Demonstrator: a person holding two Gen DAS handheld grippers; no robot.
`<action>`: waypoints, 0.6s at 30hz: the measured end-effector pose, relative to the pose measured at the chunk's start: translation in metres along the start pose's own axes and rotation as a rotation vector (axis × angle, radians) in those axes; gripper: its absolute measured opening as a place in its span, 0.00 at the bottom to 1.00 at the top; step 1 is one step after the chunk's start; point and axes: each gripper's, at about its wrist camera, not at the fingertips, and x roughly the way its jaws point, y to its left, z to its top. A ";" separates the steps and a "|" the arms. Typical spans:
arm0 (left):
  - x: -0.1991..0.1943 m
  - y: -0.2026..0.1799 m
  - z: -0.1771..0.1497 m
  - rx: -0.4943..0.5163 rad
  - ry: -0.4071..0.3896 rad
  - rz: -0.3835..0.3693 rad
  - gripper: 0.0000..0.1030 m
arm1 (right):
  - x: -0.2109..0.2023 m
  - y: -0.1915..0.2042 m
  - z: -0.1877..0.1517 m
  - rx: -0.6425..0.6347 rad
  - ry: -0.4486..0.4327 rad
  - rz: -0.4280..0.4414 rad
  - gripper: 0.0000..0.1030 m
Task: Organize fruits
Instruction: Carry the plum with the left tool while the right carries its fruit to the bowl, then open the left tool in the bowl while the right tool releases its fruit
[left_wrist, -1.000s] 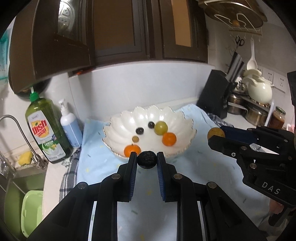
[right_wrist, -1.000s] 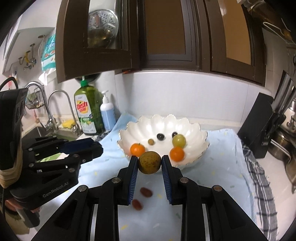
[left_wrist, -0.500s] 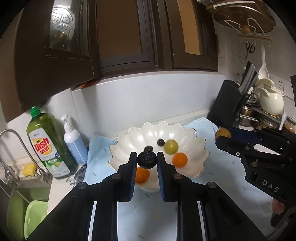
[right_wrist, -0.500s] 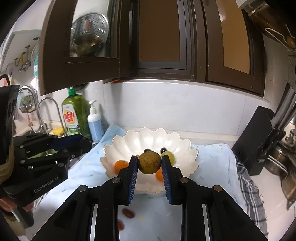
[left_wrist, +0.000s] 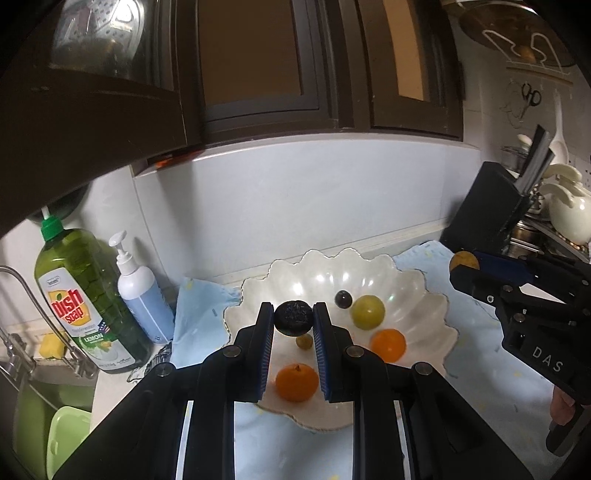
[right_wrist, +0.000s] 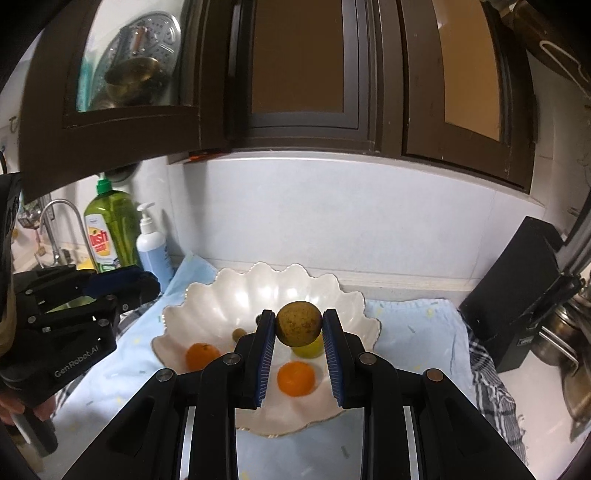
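Both grippers have carried their fruit in from over the cloth (left_wrist: 199, 306) and now hang above the bowl (left_wrist: 424, 295). The left gripper (left_wrist: 293, 319) is clamped on a dark wrinkled fruit (left_wrist: 293, 317), the right gripper (right_wrist: 299, 325) on a brown-green fruit (right_wrist: 299, 323). Judging by this, release into the bowl beside the oranges (left_wrist: 297, 382) comes next.
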 end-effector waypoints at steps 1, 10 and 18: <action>0.005 0.000 0.001 -0.002 0.006 0.000 0.21 | 0.005 -0.002 0.000 0.002 0.007 0.000 0.27; 0.052 0.007 0.003 -0.024 0.066 0.007 0.21 | 0.054 -0.016 -0.003 0.028 0.077 -0.002 0.27; 0.085 0.012 -0.002 -0.043 0.120 0.002 0.22 | 0.085 -0.023 -0.010 0.034 0.142 -0.014 0.27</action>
